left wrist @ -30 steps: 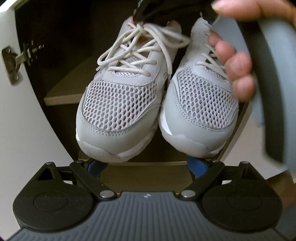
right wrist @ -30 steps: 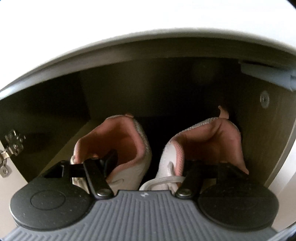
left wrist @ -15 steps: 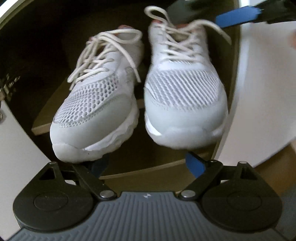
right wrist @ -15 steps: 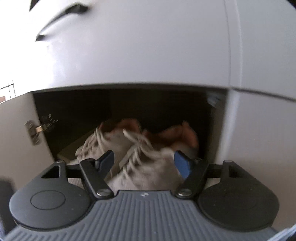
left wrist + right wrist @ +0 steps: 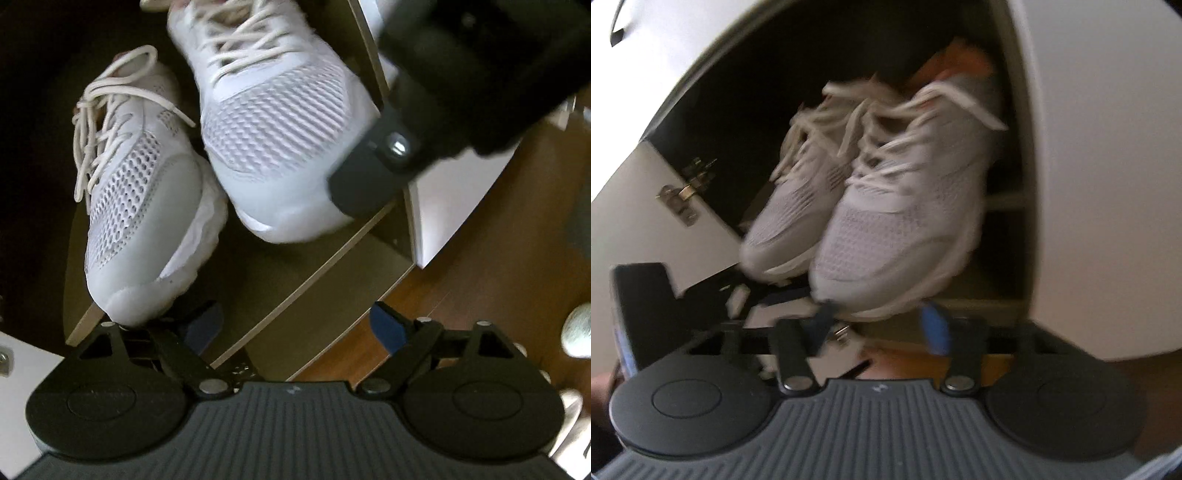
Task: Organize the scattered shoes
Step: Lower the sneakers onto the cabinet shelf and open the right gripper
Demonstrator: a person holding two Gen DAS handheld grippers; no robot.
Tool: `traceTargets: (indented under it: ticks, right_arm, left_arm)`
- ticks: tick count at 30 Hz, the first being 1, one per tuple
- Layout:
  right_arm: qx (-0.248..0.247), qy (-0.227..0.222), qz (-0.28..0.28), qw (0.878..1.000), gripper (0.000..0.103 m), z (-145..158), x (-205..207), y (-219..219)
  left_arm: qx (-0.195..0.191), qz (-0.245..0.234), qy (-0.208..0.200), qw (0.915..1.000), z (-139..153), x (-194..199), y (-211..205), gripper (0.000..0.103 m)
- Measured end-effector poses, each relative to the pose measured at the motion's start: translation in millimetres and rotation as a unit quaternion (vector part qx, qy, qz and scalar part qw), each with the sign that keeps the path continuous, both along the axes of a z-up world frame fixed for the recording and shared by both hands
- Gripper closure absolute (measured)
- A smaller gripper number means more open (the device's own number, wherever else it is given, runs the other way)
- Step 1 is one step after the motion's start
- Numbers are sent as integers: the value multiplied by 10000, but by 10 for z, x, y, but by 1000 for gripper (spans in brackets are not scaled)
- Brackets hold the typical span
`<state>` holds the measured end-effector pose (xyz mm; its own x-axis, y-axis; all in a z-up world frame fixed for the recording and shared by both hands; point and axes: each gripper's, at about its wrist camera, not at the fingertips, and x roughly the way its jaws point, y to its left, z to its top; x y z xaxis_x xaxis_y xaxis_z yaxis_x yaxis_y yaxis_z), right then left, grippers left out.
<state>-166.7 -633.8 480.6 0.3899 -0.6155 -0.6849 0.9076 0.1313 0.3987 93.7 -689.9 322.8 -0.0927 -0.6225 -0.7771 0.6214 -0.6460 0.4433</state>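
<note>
From the left wrist camera no brand name or writing can be read on either shoe. The two grey mesh sneakers sit side by side on a shelf [image 5: 332, 254] inside the open cabinet, toes toward the camera and heels back in the dark. The left-hand sneaker [image 5: 144, 199] runs long from the upper left down to the lower left, its toe hanging over the shelf's front edge. The right-hand sneaker [image 5: 273, 125] lies nearly parallel, toe near the shelf's front edge, its cream laces loose. The left gripper [image 5: 295, 326] is spread wide with nothing between its blue-tipped fingers; its jaws have just been narrowing a little. The black body of the other gripper crosses the upper right, in front of that shoe's toe. Wooden floor [image 5: 480, 288] shows below the cabinet.

From the right wrist camera, blurred, no lettering is legible either. Both sneakers point toes outward from the cabinet [image 5: 1089, 184], heels with orange lining at the back. The right gripper [image 5: 882, 319] has just been closing; its fingers stand fairly near each other with nothing between them, just below the nearer shoe's toe. A metal hinge [image 5: 679, 199] is fixed on the open door.
</note>
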Motion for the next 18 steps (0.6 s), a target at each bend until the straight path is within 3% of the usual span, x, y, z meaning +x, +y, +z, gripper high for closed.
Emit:
traceTargets:
  ticks: [4,9,13,15,18]
  right_arm:
    - [42,126,-32,9999,80,97,-33,-40]
    - [-559,613,-371,9959,78,353,-205,-134]
    - [-692,334,-389,9963,77,450,-330,-114]
    - [-832,158,-578,9947,64,461,-360,-88]
    - [-934,226,-1073,9896,61,397,-296,-74]
  left_arm:
    - [-66,-39,85,9999,-15,43,-95,15]
    - [-218,-44,313,9993,-4,67,-205,15]
    - [-309,-106,254,9991,-107,193,-111,15]
    - [-343,-180,166,9991,-175,252,24,15]
    - [-351,-277,149,9989,-246,318,189,16]
